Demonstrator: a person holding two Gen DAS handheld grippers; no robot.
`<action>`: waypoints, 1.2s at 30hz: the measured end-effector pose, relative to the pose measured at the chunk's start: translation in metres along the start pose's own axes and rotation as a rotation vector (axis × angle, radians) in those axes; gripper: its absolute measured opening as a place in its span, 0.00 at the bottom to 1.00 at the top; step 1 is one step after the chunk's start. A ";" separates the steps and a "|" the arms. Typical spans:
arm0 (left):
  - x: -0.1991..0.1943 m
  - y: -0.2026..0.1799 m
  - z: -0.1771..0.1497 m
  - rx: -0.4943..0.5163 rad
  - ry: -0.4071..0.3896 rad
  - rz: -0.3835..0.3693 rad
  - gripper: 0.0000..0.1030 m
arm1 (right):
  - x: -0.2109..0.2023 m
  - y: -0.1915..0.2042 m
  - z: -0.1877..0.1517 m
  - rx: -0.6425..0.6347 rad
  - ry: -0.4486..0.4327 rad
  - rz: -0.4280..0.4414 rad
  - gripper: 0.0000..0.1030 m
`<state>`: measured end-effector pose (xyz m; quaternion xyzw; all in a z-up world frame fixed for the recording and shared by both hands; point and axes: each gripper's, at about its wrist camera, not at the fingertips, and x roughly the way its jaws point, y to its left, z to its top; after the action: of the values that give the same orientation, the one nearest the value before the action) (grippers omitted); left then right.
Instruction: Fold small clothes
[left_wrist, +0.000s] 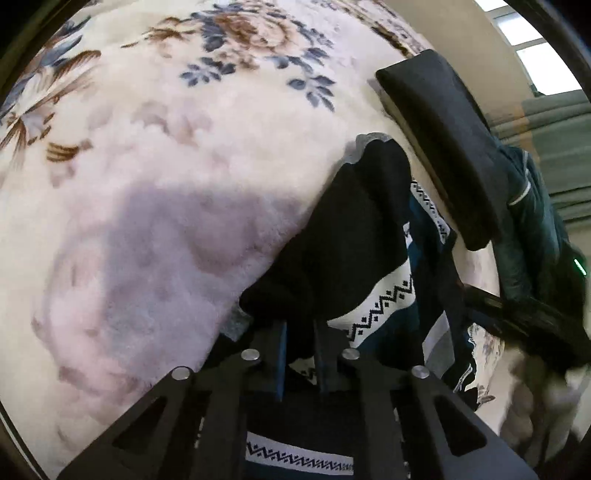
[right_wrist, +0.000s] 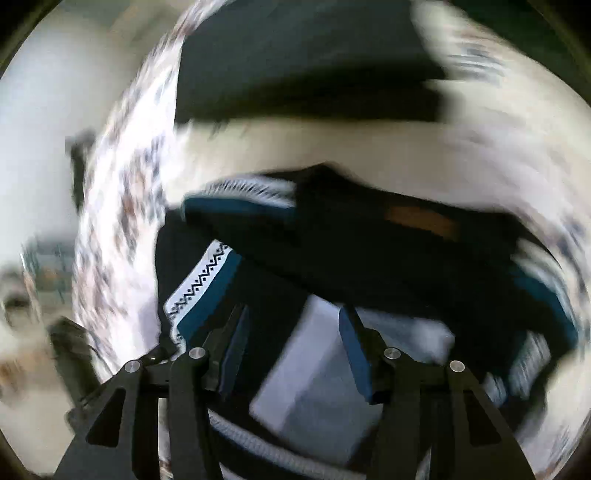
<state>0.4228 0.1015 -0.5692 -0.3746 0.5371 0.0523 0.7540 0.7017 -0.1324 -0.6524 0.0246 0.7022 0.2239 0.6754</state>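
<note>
Left wrist view: the left claw (left_wrist: 300, 345) is seen nearly closed, pinching black fabric of the patterned garment (left_wrist: 373, 258), which is lifted over a floral fleece blanket (left_wrist: 166, 184). In the blurred right wrist view, the right claw (right_wrist: 291, 343) is held about half open above the garment (right_wrist: 332, 251), nothing gripped.

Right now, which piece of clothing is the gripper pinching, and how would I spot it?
Look at the big fluffy flowered blanket. Near its right side lies a dark garment, pinched by the left gripper. It has white zigzag-patterned bands and teal stripes, unlike the plain black folded piece beyond it.
</note>
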 end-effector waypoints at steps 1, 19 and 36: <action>-0.001 0.000 -0.002 0.010 -0.006 0.003 0.08 | 0.017 0.004 0.005 -0.032 0.044 -0.028 0.51; -0.023 0.009 0.014 0.022 0.032 -0.017 0.34 | 0.000 -0.014 0.049 0.109 -0.035 0.067 0.14; 0.010 0.030 0.024 0.047 -0.011 -0.079 0.01 | 0.070 0.074 0.110 0.106 -0.025 0.284 0.02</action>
<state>0.4311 0.1343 -0.5900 -0.3775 0.5186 0.0122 0.7671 0.7810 -0.0114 -0.6907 0.1620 0.6939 0.2793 0.6436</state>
